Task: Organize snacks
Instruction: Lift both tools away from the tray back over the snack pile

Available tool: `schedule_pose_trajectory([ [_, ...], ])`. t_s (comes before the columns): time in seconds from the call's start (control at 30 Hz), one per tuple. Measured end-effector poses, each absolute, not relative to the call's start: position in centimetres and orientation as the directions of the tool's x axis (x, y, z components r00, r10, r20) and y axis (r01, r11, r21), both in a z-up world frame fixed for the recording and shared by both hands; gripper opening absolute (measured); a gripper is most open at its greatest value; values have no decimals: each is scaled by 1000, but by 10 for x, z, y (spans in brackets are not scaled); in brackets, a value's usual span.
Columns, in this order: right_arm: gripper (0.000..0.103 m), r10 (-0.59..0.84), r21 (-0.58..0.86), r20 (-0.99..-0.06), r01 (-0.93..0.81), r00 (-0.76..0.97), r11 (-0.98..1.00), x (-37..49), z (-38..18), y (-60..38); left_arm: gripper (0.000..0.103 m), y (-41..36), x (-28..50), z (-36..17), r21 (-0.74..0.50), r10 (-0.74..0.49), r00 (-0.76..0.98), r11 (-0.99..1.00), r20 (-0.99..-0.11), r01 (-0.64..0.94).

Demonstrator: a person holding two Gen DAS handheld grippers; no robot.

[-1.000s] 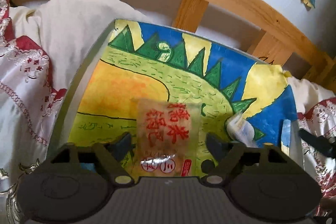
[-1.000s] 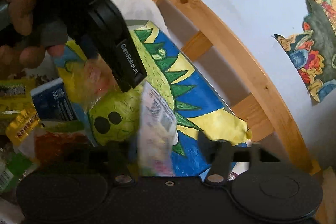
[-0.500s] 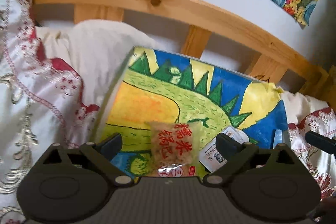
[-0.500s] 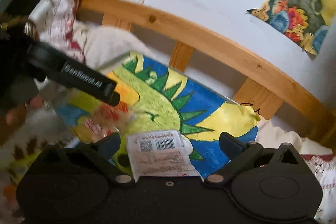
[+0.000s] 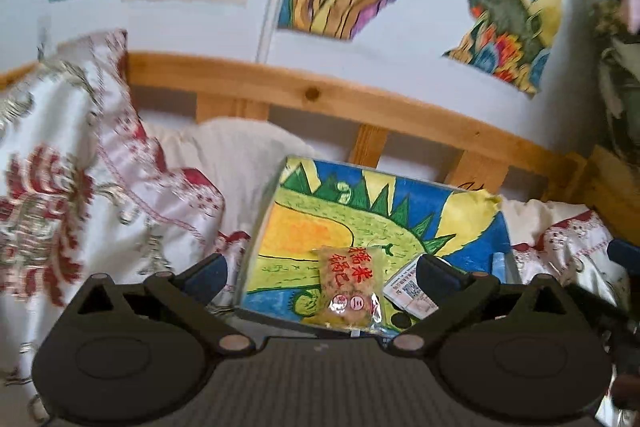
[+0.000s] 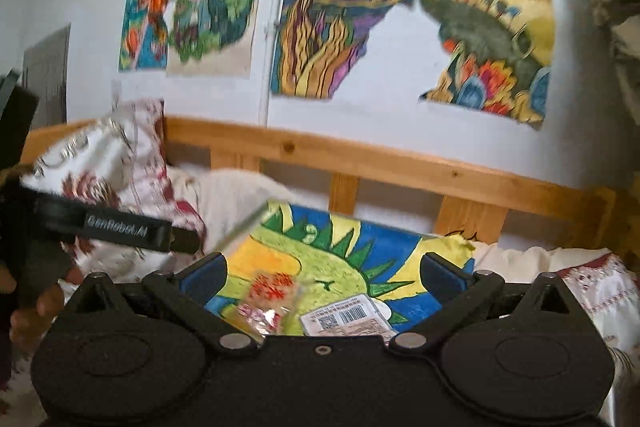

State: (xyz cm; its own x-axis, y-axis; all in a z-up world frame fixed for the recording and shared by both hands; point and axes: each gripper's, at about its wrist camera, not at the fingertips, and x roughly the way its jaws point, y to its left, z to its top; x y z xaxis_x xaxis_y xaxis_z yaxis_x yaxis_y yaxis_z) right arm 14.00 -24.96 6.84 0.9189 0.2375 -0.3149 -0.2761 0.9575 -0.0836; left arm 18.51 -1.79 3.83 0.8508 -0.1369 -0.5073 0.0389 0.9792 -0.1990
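Note:
A clear snack packet with red characters [image 5: 351,287] lies on a painted board [image 5: 360,219] on the bed. A white packet with a barcode [image 5: 408,291] lies beside it on the right. My left gripper [image 5: 320,271] is open and empty, raised behind the packets. In the right wrist view the same red-lettered packet [image 6: 266,297] and barcode packet [image 6: 346,317] lie on the board [image 6: 360,247]. My right gripper [image 6: 322,273] is open and empty above them. The left gripper's body [image 6: 120,225] shows at the left of that view.
A wooden bed rail [image 5: 340,99] runs behind the board. A red and white embroidered quilt [image 5: 80,179] is piled at the left and a white pillow [image 5: 240,155] sits behind the board. Colourful drawings [image 6: 328,19] hang on the wall.
Both grippers have let go of their packets, opened wider and drawn back and up from the board. The two packets now lie side by side on it.

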Motion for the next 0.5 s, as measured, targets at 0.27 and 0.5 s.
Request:
schedule_pose_trajectory([
  [0.27, 102, 250, -68, -254, -275, 934, 959, 72, 85, -242, 103, -5, 114, 47, -143, -116, 865, 988, -488, 52],
  [0.5, 102, 306, -142, -249, -348, 919, 927, 34, 83, -231, 103, 4, 73, 29, -134, -131, 847, 988, -515, 71],
])
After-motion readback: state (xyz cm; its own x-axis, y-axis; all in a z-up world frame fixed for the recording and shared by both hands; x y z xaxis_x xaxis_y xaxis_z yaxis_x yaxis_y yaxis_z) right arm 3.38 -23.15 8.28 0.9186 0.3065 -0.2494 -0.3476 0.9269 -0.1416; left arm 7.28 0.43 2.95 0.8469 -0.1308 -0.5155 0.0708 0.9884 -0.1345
